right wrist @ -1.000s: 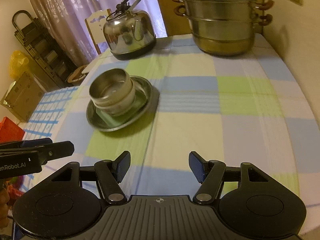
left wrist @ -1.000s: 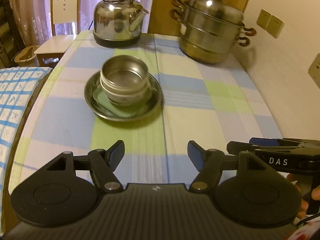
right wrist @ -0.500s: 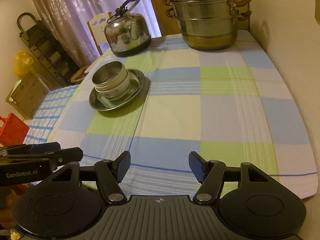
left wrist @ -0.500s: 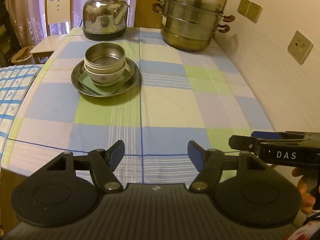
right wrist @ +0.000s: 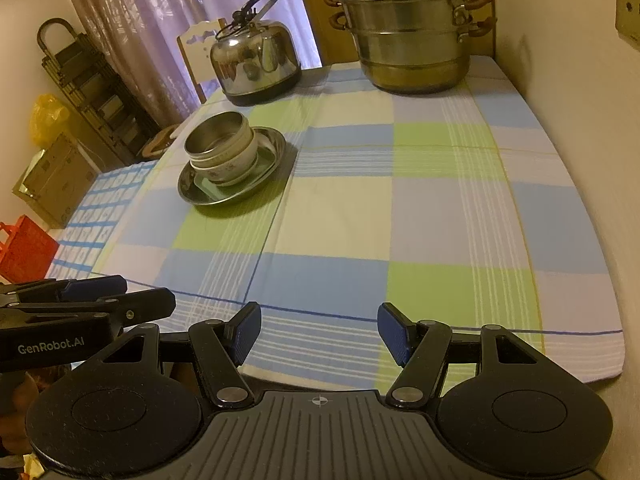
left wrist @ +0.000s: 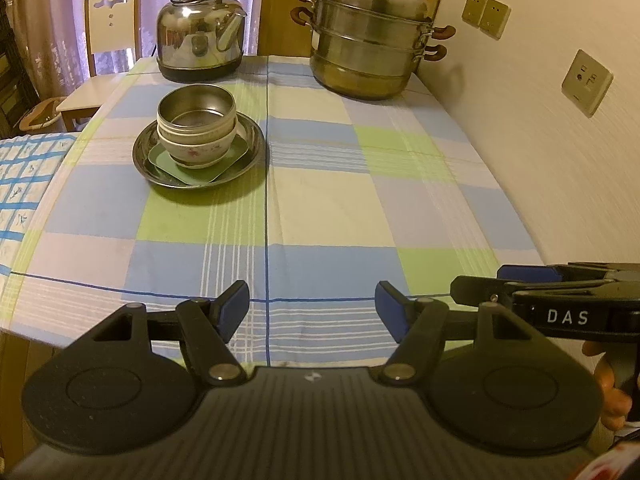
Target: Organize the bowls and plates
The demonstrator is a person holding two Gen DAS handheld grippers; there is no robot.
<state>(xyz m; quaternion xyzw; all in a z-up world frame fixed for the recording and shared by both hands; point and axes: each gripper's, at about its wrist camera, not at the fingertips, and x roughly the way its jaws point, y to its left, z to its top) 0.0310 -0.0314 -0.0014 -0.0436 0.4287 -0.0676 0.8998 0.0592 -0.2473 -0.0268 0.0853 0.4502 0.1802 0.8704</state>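
Note:
A stack of bowls (left wrist: 196, 128) (right wrist: 222, 148), a steel one on top of white ones, stands on a small green square plate (left wrist: 198, 160) inside a round steel plate (left wrist: 152, 160) (right wrist: 272, 156) at the table's far left. My left gripper (left wrist: 312, 308) hangs open and empty over the table's near edge, well short of the stack. My right gripper (right wrist: 319, 330) is open and empty too, over the near edge to the right of the left one. Each gripper shows at the side of the other's view.
A steel kettle (left wrist: 200, 40) (right wrist: 256, 66) and a stacked steamer pot (left wrist: 372, 40) (right wrist: 412, 36) stand at the table's far end. The wall with sockets (left wrist: 586, 82) runs along the right. A chair (left wrist: 108, 40) and a black rack (right wrist: 92, 80) stand left of the checked tablecloth (left wrist: 340, 208).
Both grippers have drawn back from the stack toward the near table edge, mostly in the first half second. The stack now looks smaller and farther. Jaws kept the same width.

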